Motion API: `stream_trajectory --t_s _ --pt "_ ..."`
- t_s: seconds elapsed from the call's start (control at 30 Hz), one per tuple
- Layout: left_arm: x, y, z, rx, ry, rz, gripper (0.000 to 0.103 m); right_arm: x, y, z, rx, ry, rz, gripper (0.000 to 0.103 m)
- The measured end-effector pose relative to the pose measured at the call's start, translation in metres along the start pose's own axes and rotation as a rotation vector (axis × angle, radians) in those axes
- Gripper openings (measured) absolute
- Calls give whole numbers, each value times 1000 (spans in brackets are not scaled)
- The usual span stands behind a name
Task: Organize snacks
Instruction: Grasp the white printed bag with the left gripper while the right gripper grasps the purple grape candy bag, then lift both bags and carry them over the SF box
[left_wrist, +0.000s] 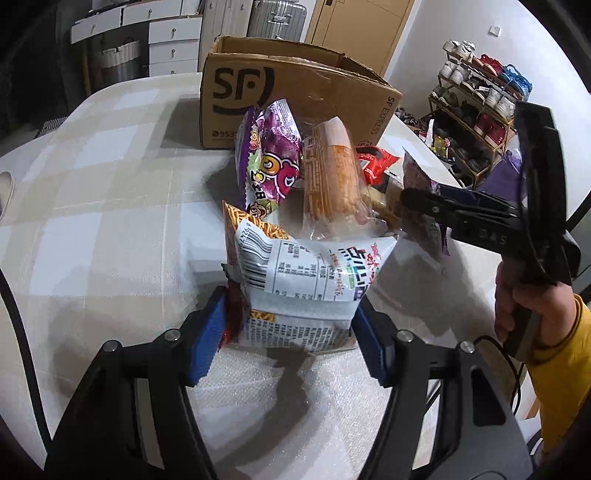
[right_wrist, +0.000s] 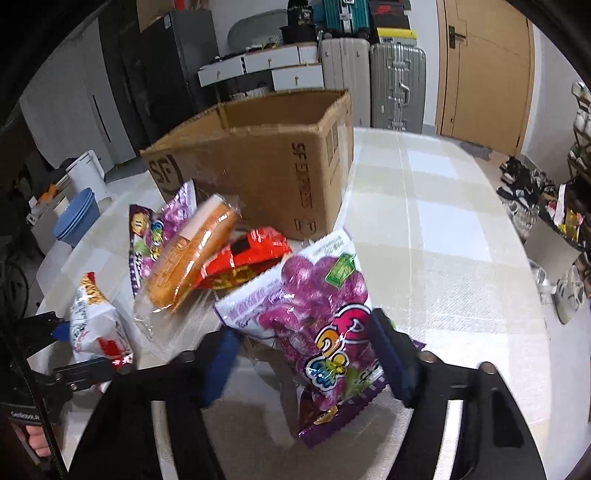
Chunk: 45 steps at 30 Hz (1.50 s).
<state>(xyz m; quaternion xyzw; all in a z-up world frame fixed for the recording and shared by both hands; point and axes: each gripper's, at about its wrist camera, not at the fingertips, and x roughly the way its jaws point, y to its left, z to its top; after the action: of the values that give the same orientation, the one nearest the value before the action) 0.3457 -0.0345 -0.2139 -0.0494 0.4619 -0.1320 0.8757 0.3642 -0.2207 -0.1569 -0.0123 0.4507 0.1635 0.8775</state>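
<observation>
Several snack packs lie on the checked tablecloth before an open SF cardboard box (left_wrist: 291, 92), also in the right wrist view (right_wrist: 258, 166). My left gripper (left_wrist: 288, 328) has its blue pads on both sides of a white noodle-snack bag (left_wrist: 306, 273), which also shows in the right wrist view (right_wrist: 96, 328). My right gripper (right_wrist: 306, 365) straddles a purple grape-candy bag (right_wrist: 325, 332); in the left wrist view it (left_wrist: 424, 203) reaches in from the right. Between lie a second purple bag (left_wrist: 269, 155), an orange wrapped roll (left_wrist: 332, 173) and a red pack (left_wrist: 376, 162).
The box stands at the table's far side, its top open. A shoe rack (left_wrist: 476, 110) is beyond the table's right edge. Suitcases (right_wrist: 395, 85), white drawers (right_wrist: 273, 66) and a wooden door (right_wrist: 484, 70) line the far wall. Blue bowls (right_wrist: 77, 218) sit off the left.
</observation>
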Motion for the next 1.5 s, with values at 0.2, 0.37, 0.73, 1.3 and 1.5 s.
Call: stream_trajectory --t_s 0.2,0.37,0.73,1.3,1.5 --pt "-11 7 -17 12 -11 -6 63 -5 -3 -1 25 -26 19 35" --pt "-11 12 -22 5 -11 -20 63 -10 -7 -7 63 -37 51 32" --pt "-24 16 -29 -7 -8 -20 62 -52 -6 -18 190 -114 129 26" --pt "-104 15 -50 12 -113 19 62 -140 68 -41 181 -257 326 26" --pt "-134 8 -55 30 -158 30 62 -158 87 -53 145 -278 356 26"
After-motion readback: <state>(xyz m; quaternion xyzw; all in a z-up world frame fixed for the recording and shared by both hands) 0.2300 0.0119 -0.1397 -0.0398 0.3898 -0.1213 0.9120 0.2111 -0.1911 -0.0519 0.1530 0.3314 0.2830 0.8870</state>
